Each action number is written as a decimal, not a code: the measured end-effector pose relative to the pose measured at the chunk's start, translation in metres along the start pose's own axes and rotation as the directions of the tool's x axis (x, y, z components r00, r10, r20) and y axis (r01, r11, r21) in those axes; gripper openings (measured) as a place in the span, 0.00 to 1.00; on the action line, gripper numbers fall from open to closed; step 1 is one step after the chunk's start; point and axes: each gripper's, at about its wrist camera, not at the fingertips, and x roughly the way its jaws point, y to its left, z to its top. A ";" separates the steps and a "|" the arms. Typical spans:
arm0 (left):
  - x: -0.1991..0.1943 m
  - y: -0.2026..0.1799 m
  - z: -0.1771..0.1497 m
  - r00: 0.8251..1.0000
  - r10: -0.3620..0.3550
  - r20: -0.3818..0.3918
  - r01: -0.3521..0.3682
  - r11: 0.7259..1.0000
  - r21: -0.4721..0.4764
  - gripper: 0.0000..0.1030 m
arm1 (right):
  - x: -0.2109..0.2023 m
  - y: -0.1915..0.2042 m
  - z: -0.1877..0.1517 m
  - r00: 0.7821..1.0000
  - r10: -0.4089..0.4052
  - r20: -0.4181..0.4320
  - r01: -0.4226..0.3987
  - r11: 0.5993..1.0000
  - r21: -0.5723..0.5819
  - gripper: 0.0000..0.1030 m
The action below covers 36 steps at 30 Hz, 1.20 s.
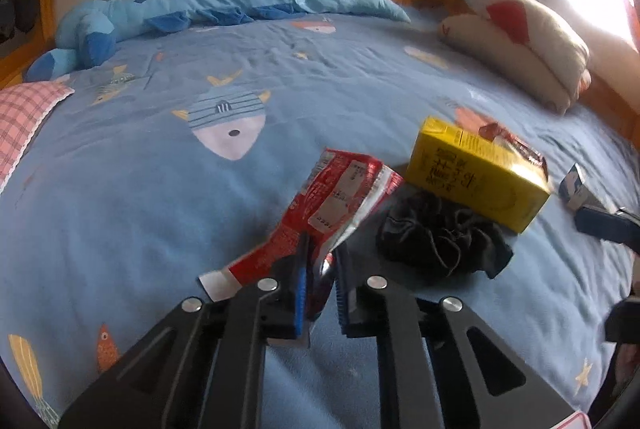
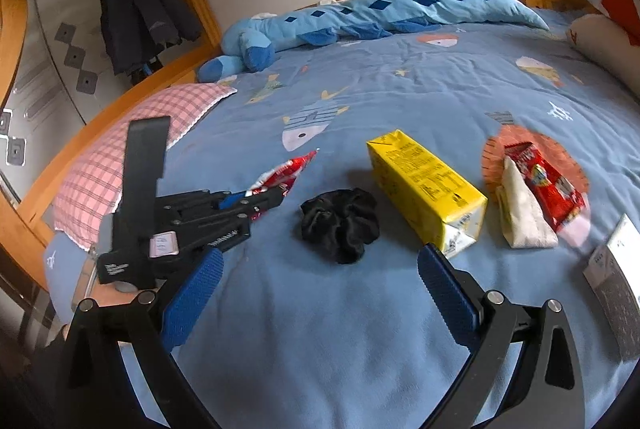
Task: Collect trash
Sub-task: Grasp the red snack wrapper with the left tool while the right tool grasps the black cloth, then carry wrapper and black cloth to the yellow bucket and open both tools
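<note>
My left gripper (image 1: 320,269) is shut on a crumpled red and white wrapper (image 1: 340,189) and holds it just above the blue bedspread; it also shows in the right wrist view (image 2: 256,199) with the wrapper (image 2: 280,173). My right gripper (image 2: 320,277) is open and empty, low over the bed, facing a black scrunchie (image 2: 340,225). A yellow drink carton (image 2: 428,189) lies right of the scrunchie. Further right lie a beige pouch (image 2: 520,213) and a red snack packet (image 2: 548,185). In the left wrist view the carton (image 1: 476,173) and scrunchie (image 1: 440,237) lie right of the wrapper.
A white and grey box (image 2: 616,281) lies at the right edge. A blue plush toy (image 2: 360,17) lies along the far side. A pink checked pillow (image 2: 120,161) is at the left, white cushions (image 1: 520,37) at the right. A wooden bed frame (image 2: 80,117) borders the bed.
</note>
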 end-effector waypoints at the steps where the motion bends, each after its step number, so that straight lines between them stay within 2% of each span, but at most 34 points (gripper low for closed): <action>1: -0.003 0.002 0.001 1.000 -0.003 0.006 0.003 1.000 -0.007 0.10 | 0.003 0.002 0.000 1.000 0.004 -0.004 -0.004 1.000 -0.006 0.92; 6: -0.015 0.015 0.004 0.999 -0.050 0.021 0.051 0.997 -0.062 0.10 | 0.022 0.008 0.002 0.999 0.014 -0.037 -0.015 0.999 -0.034 0.89; 9: -0.019 0.020 0.004 0.998 -0.055 0.029 0.057 0.995 -0.079 0.10 | 0.042 0.004 0.006 0.997 0.004 -0.079 -0.006 1.000 -0.025 0.78; 11: -0.020 0.021 0.003 0.998 -0.055 0.028 0.057 0.995 -0.084 0.10 | 0.055 0.000 0.010 0.995 -0.024 -0.098 0.022 1.000 -0.023 0.72; 13: -0.021 0.021 0.002 0.998 -0.051 0.027 0.053 0.995 -0.089 0.10 | 0.066 -0.002 0.015 0.991 -0.082 -0.102 0.080 0.997 -0.025 0.71; 15: -0.021 0.021 -0.001 0.998 -0.057 0.025 0.059 0.994 -0.096 0.10 | 0.077 -0.003 0.016 0.987 -0.111 -0.114 0.107 0.993 -0.038 0.62; 17: -0.019 0.020 -0.003 0.998 -0.066 0.019 0.067 0.993 -0.098 0.10 | 0.091 -0.002 0.017 0.981 -0.120 -0.150 0.108 0.991 -0.081 0.34; 19: -0.020 0.016 -0.005 0.997 -0.081 0.018 0.082 0.992 -0.095 0.10 | 0.094 -0.002 0.015 0.979 -0.128 -0.156 0.112 0.988 -0.107 0.26; 21: -0.024 0.011 -0.007 0.995 -0.094 0.022 0.095 0.991 -0.096 0.10 | 0.085 -0.004 0.011 0.984 -0.119 -0.129 0.107 0.989 -0.100 0.21; 28: -0.064 -0.019 -0.019 0.984 -0.162 0.075 0.168 0.982 -0.083 0.10 | 0.015 -0.005 -0.012 0.998 -0.033 -0.055 0.030 0.999 -0.045 0.20; 32: -0.091 -0.050 -0.031 0.973 -0.214 0.092 0.220 0.974 -0.060 0.10 | -0.040 -0.014 -0.038 0.999 -0.005 -0.042 0.005 1.000 0.004 0.20; 36: -0.109 -0.092 -0.045 0.952 -0.292 0.088 0.296 0.955 -0.034 0.10 | -0.093 -0.027 -0.063 0.999 0.000 -0.032 0.002 0.998 0.065 0.20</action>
